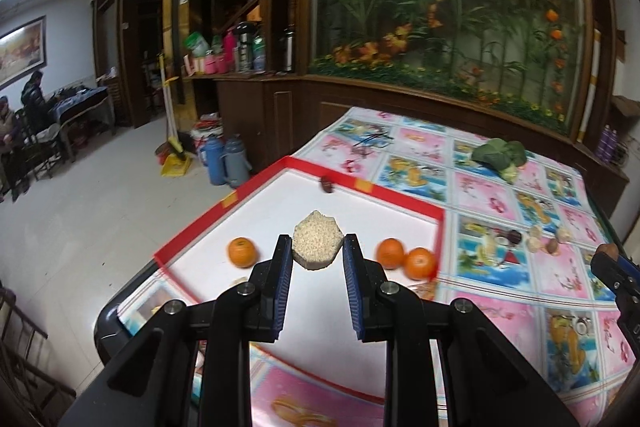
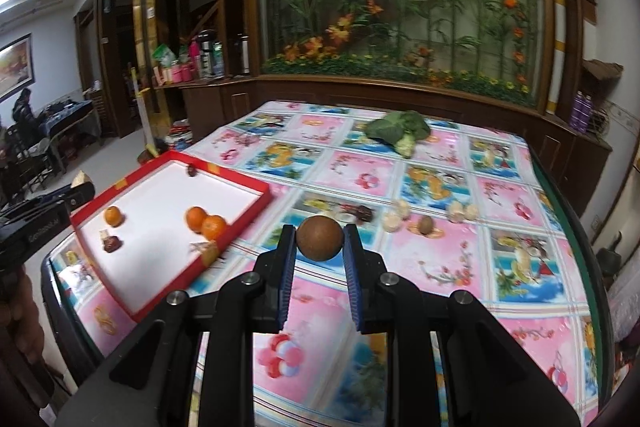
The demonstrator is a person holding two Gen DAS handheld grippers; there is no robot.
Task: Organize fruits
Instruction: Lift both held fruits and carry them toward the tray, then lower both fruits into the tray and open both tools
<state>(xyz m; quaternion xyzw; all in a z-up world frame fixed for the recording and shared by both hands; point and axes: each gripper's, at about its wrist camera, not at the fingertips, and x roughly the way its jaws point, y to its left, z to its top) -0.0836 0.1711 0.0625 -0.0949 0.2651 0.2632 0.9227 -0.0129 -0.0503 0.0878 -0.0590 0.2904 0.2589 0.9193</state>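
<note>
My left gripper (image 1: 318, 239) is shut on a beige, grainy, hexagonal piece (image 1: 318, 247), held above the red-rimmed white tray (image 1: 400, 193). Three oranges lie in that tray: one on the left (image 1: 241, 251) and a touching pair on the right (image 1: 390, 253). A small dark fruit (image 1: 326, 184) rests at the tray's far rim. My right gripper (image 2: 319, 229) is shut on a round brown fruit (image 2: 320, 241), above the patterned tablecloth to the right of the tray (image 2: 160, 195). Each gripper shows at the edge of the other's view.
Broccoli (image 2: 400, 131) lies at the far side of the table. Pale peeled pieces (image 2: 396, 217), a small brown fruit (image 2: 426, 224) and a dark one (image 2: 362, 214) sit mid-table. Another dark fruit (image 2: 112, 244) is in the tray. Wooden cabinets and a flower display stand behind.
</note>
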